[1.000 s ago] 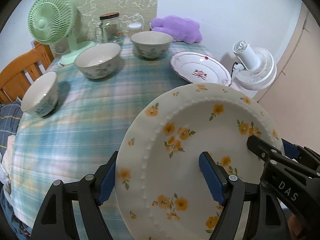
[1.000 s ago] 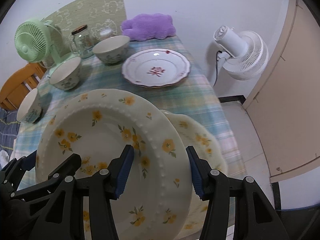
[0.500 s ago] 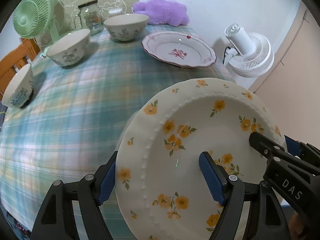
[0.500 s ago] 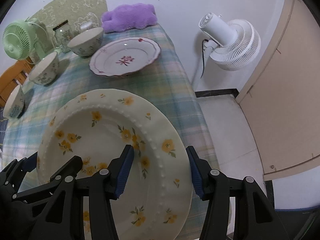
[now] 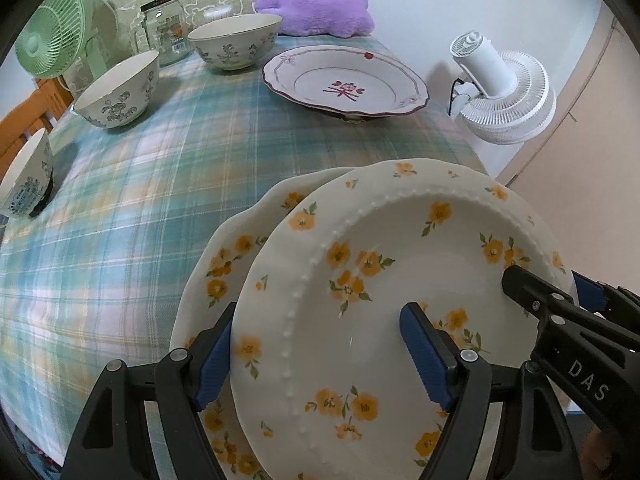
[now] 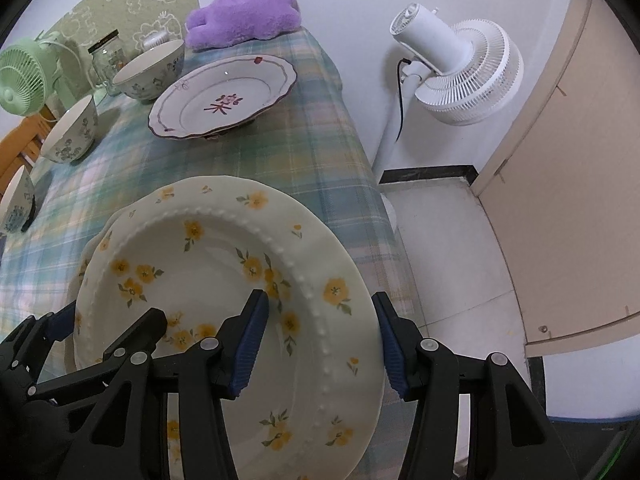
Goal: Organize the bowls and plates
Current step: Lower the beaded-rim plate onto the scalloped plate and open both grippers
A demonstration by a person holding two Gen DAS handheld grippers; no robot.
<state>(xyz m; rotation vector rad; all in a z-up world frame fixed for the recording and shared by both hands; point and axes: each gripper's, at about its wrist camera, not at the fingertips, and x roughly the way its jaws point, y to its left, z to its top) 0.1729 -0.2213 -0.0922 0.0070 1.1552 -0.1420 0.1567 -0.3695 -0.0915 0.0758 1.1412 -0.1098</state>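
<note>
Both grippers hold one cream plate with yellow flowers (image 5: 400,264) (image 6: 224,256) by opposite rims. My left gripper (image 5: 320,352) is shut on its left rim; my right gripper (image 6: 320,336) is shut on its right rim. The plate hovers just over a second yellow-flowered plate (image 5: 228,264) that lies on the checked tablecloth (image 5: 140,200) near the front right edge. A white plate with a maroon rim (image 5: 344,84) (image 6: 224,96) lies farther back. Three patterned bowls (image 5: 236,44) (image 5: 120,92) (image 5: 24,184) stand at the back and left.
A glass jar (image 5: 166,26), a green fan (image 5: 52,36) and a purple plush (image 5: 316,10) sit at the table's far end. A white floor fan (image 6: 460,68) stands beside the table's right edge. A wooden chair (image 5: 28,120) is at the left.
Both grippers have carried the held plate to the right and lower, over the second flowered plate, which has come back into view beneath it.
</note>
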